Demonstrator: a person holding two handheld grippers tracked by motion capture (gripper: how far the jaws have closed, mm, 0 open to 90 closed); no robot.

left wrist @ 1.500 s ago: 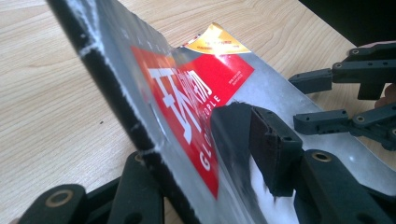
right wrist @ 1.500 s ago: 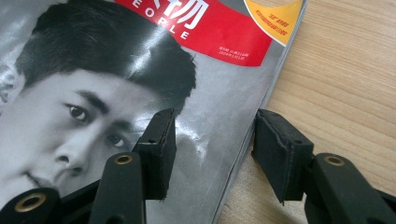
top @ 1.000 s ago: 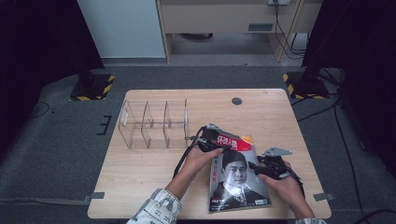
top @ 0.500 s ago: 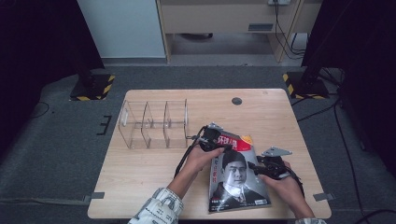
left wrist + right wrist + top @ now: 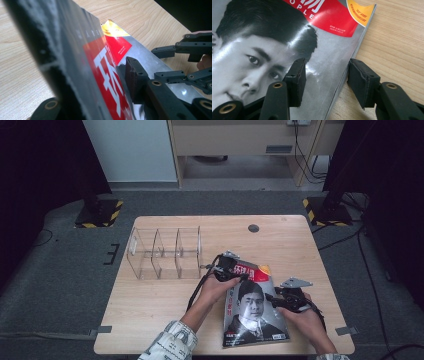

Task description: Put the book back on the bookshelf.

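The magazine (image 5: 254, 307) lies on the near right part of the wooden table (image 5: 165, 315), cover up, its top edge toward the clear acrylic organizer (image 5: 165, 254), which stands well apart to its left and rear. The top left corner is lifted: in the left gripper view the cover (image 5: 100, 70) rises steeply between the jaws rather than lying flat.

Change noted: your left gripper (image 5: 227, 269) has just been closing, with the magazine's upper edge between the jaws. One pad (image 5: 133, 75) sits against the glossy cover face; the other is behind the pages, so contact on that side cannot be confirmed. Compared with a second ago, the hand sits in the same spot at the top edge; only the jaws have come in.

Your right gripper (image 5: 325, 80) stands half spread, straddling the magazine's right-hand edge, one pad (image 5: 297, 80) over the cover, the other (image 5: 362, 82) over bare wood. Neither presses; no grip there.

Judgement: the left pinch looks close to set, so a lift from the top edge seems the step in hand. Risk: a floppy magazine may sag or fan open if raised by one corner.
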